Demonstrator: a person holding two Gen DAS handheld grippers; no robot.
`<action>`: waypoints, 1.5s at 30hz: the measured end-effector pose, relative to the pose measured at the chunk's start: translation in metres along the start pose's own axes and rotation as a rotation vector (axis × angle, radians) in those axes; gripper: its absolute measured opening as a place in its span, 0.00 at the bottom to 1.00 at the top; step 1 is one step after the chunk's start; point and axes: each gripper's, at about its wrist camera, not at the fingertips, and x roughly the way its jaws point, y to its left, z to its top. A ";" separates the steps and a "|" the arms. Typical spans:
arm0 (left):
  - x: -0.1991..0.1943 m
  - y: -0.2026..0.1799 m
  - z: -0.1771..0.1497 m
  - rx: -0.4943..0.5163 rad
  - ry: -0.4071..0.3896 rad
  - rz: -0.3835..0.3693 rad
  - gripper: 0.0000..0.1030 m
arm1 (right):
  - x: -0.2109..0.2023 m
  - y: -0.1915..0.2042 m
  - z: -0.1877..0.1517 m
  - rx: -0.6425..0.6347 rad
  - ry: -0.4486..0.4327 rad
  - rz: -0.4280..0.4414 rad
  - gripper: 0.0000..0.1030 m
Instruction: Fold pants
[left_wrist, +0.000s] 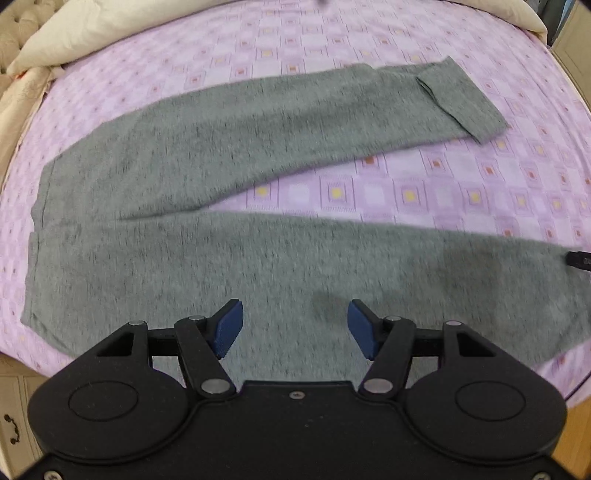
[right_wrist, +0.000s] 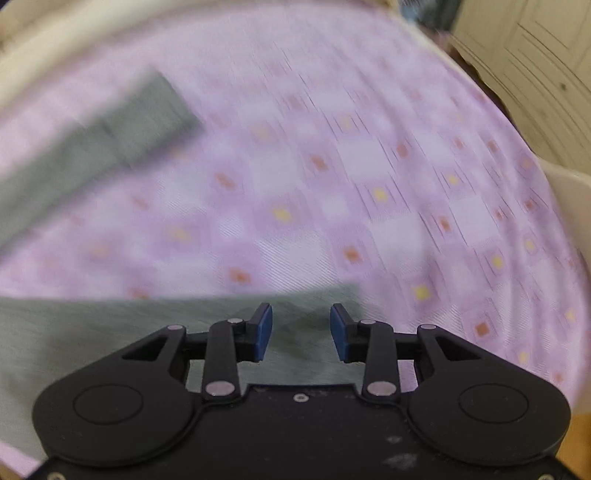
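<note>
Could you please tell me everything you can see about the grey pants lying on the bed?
The grey pants are a soft, heathered knit, spread flat on the purple patterned bedsheet. The waistband lies at the left of the left wrist view, and the two legs run rightward, splayed apart in a V. The far leg's cuff is turned back on itself. The open left gripper hovers over the near leg; the open right gripper is at that leg's end. Neither visibly grips the cloth.

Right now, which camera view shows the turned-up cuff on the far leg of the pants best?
The left wrist view: the turned-up cuff is sharp there, and the whole grey pants lie in view. The right wrist view shows only a blurred far leg end.
</note>
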 end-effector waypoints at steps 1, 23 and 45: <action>0.002 0.001 0.005 0.003 -0.010 0.003 0.63 | -0.003 0.002 0.002 0.004 -0.025 -0.012 0.36; 0.073 0.053 0.090 0.005 -0.016 0.026 0.63 | 0.033 0.202 0.104 -0.559 -0.248 0.030 0.35; 0.089 0.072 0.130 0.048 -0.059 0.039 0.63 | 0.035 0.070 0.191 0.158 -0.234 0.064 0.34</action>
